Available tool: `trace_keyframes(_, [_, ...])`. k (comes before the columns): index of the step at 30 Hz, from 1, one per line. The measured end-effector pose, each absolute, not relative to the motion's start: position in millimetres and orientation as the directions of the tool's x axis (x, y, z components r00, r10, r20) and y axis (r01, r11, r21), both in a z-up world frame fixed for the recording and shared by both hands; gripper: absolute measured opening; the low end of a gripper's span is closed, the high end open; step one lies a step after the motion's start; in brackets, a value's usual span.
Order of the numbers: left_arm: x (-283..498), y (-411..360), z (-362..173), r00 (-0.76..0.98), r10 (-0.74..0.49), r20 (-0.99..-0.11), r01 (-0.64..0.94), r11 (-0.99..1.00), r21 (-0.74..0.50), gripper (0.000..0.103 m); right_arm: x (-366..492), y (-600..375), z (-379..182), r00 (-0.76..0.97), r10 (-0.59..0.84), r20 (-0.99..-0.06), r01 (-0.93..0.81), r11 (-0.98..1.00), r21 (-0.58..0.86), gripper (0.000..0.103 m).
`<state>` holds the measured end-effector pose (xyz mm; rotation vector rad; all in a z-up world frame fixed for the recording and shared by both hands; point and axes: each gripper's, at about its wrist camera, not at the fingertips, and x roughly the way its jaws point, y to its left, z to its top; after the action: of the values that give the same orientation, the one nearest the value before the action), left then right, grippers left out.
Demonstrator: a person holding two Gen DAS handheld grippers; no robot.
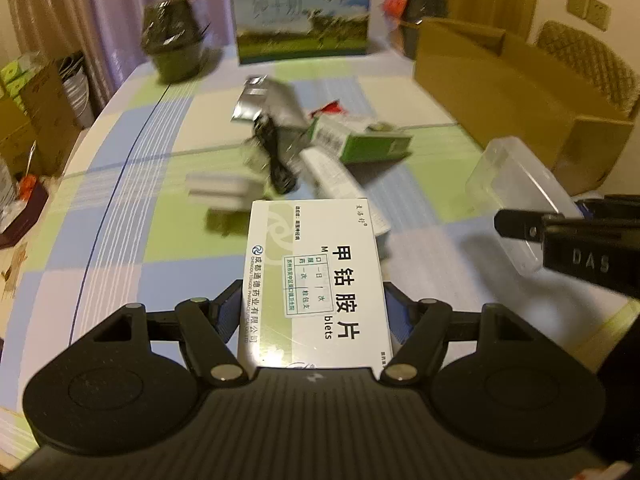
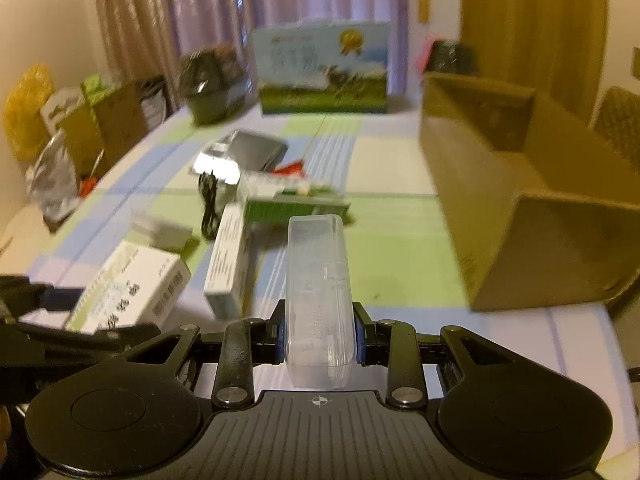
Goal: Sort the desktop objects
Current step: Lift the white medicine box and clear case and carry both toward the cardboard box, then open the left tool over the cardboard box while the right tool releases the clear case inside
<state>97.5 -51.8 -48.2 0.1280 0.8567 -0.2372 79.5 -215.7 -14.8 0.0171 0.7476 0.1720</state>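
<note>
Medicine box (image 1: pixel 316 280) lengthwise, pointing forward

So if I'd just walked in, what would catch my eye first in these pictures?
Probably the two held things: the left gripper clamps a white medicine box, and the right gripper clamps a clear plastic case. Behind them, a jumble of boxes and a black cable lies mid-table, with an open cardboard box on the right.

Both wrist cameras sit low over the near edge of the checked-cloth table (image 1: pixel 120 208), facing its far edge; both share the blue-green printed carton (image 1: pixel 302 16) (image 2: pixel 324 70) standing there.
</note>
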Motion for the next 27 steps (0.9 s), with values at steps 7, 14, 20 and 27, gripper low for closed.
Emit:
trace_keyframes(7, [99.7, -98.0, -15.1, 0.642, -0.240, -0.728, 0.335, 0.942, -0.015, 0.067, 76.3, -257.8, 34.2, 0.789, 0.100, -0.606, -0.071, 0.995, 0.071, 0.028])
trace_keyframes(14, [123.9, -173.8, 20.0, 0.652, -0.347, -0.675, 0.445, 0.895, -0.031, 0.067, 95.4, -324.0, 65.8, 0.835, 0.005, -0.551, 0.029, 0.998, 0.053, 0.028])
trace_keyframes(20, [154.7, -236.3, 38.5, 0.644, -0.417, -0.641, 0.504, 0.862, -0.054, 0.067, 128.1, -378.3, 76.7, 0.841, -0.047, -0.539, 0.077, 0.997, 0.032, 0.028])
trace_keyframes(27, [191.0, -288.1, 41.8, 0.633, -0.455, -0.627, 0.537, 0.841, -0.068, 0.067, 154.6, -419.8, 76.1, 0.833, -0.080, -0.547, 0.117, 0.993, 0.034, 0.028])
